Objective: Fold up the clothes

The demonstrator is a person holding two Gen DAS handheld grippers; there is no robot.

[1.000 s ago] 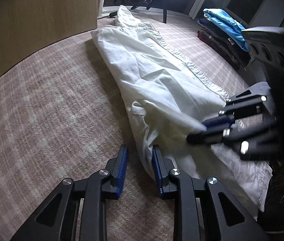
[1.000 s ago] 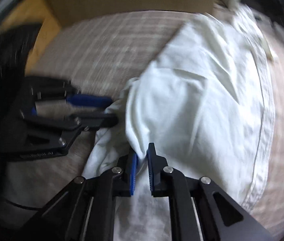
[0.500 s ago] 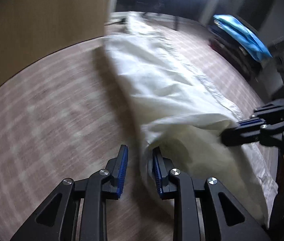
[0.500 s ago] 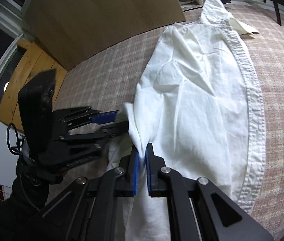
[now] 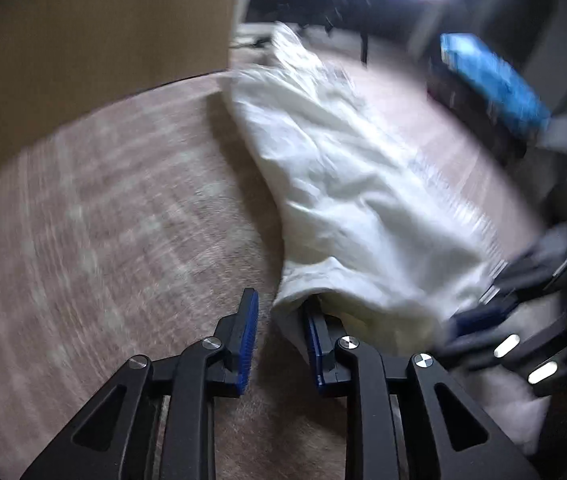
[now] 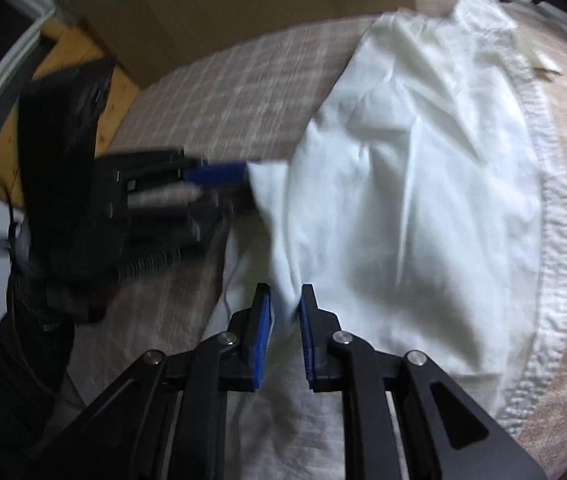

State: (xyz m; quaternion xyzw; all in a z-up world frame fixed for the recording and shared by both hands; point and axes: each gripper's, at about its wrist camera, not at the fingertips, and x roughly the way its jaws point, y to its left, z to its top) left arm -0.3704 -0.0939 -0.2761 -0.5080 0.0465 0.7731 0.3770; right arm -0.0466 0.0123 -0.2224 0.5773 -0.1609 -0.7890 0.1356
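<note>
White crumpled cotton garment lies lengthwise on the checked beige-pink bed cover, running from the upper centre of the left wrist frame down to lower right; stitched hem band along its right edge in the right wrist frame. Right tongs at bottom centre, jaws opening, a pinched fold of the white fabric between the blue pads, which no longer clearly press it. Left tongs narrowly parted, bare cover between the pads; garment edge drapes against the right-hand pad, not gripped. Blue folded clothing on a dark pile upper right. Tan wooden board upper left. Both views blurred.
</note>
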